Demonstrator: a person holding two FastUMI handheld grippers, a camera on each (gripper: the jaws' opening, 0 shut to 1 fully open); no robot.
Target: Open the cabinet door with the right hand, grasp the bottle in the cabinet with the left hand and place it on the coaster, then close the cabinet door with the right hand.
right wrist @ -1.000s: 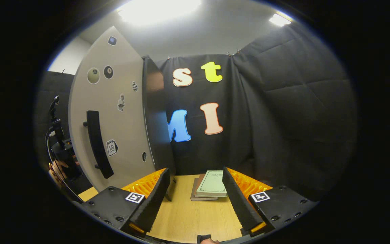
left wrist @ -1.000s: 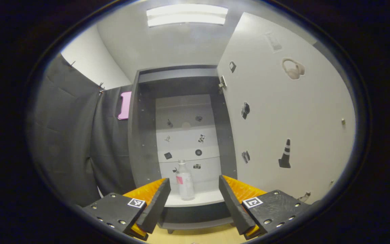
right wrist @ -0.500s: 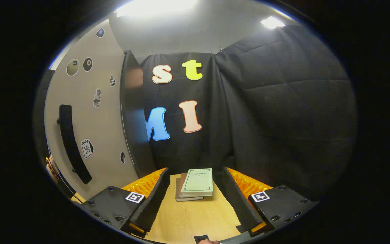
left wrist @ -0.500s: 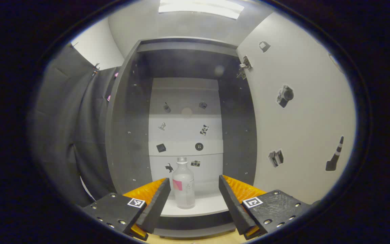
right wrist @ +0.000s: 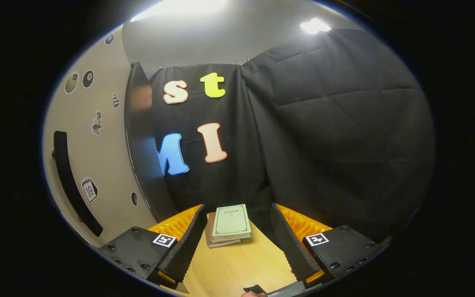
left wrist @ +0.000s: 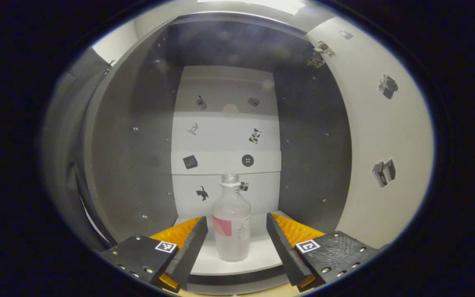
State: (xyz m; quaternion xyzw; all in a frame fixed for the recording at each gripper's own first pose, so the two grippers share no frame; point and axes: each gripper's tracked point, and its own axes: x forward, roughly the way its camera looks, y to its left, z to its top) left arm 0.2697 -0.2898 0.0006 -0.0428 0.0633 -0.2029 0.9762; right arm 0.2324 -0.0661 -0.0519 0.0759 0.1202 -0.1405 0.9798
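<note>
Bottle first: in the left gripper view we saw it standing upright on the white bottom shelf of the open cabinet, a clear bottle with a pink patch on its label and a white ring at the neck. Our left gripper was spread wide, and the bottle stood in the gap between the two fingers without either one touching it, sitting a little nearer the left finger than the right. Small stickers dotted the pale back panel behind the bottle, among them a black cat just beside its shoulder and a round button above its neck. The cabinet door hung swung out to the right, with a hinge near its top corner and more stickers on its inner face. In the right gripper view, our right gripper was likewise spread wide and held nothing, hovering over a wooden tabletop. A small stack of books lay on that table between and beyond its fingers, near the black cloth wall. At the left we saw the door's outer face with its long dark handle, well apart from the gripper
</note>
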